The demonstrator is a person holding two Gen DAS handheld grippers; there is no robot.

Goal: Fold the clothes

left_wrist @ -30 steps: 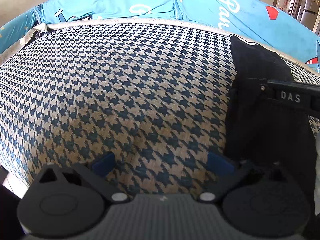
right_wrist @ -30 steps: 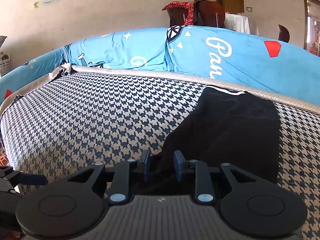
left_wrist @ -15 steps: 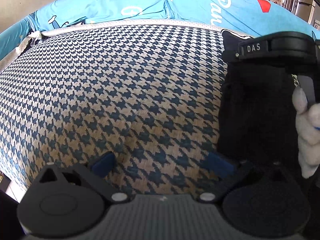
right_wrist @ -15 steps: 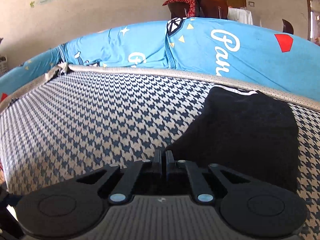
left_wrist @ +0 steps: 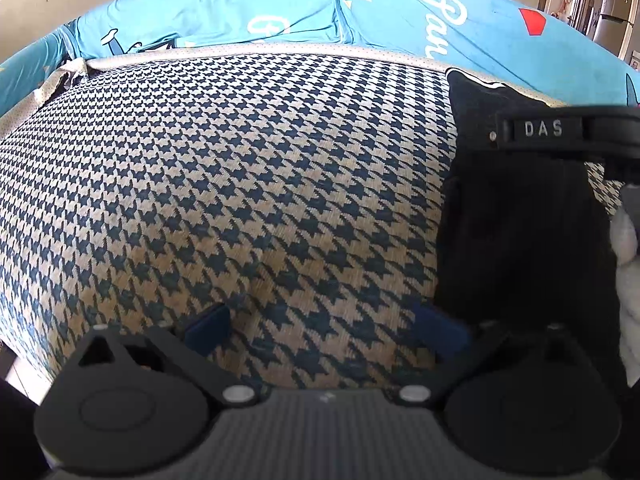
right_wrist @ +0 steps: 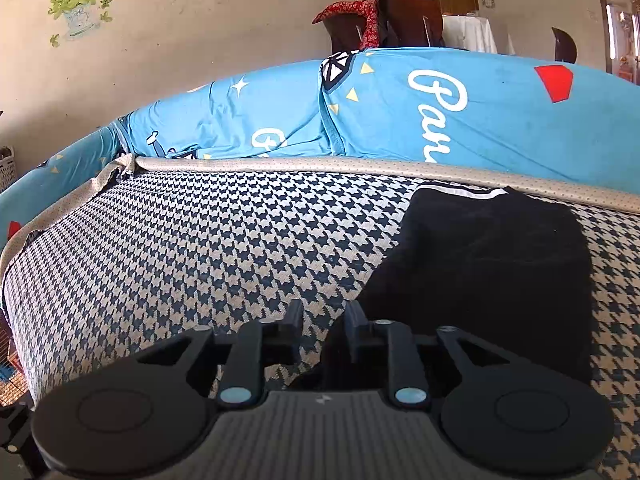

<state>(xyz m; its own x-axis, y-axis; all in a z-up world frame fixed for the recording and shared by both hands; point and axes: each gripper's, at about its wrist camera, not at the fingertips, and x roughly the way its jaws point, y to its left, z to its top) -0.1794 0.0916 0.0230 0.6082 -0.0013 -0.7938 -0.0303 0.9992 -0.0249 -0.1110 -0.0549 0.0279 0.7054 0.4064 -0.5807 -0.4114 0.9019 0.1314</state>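
Observation:
A black garment (right_wrist: 492, 264) with a white-striped edge lies folded on the houndstooth sofa seat (right_wrist: 200, 248), at the right in both views (left_wrist: 516, 232). My right gripper (right_wrist: 322, 322) is open with a narrow gap, just above the garment's near left edge, holding nothing. My left gripper (left_wrist: 320, 326) is wide open and empty over bare seat, left of the garment. The right gripper's body, marked DAS (left_wrist: 560, 132), and a white-gloved hand (left_wrist: 626, 264) show at the right of the left wrist view.
Blue printed cushions (right_wrist: 400, 112) form the sofa back, with a beige piped border (right_wrist: 280, 164) along the seat. Behind the sofa stand a wall with plant stickers, dark chairs (right_wrist: 400, 20) and a white-covered table. The seat's left edge drops off (right_wrist: 12, 280).
The right gripper shut on the garment's edge half a second ago, then opened and let it go. It has lifted and pulled back a little. The left gripper barely moved.

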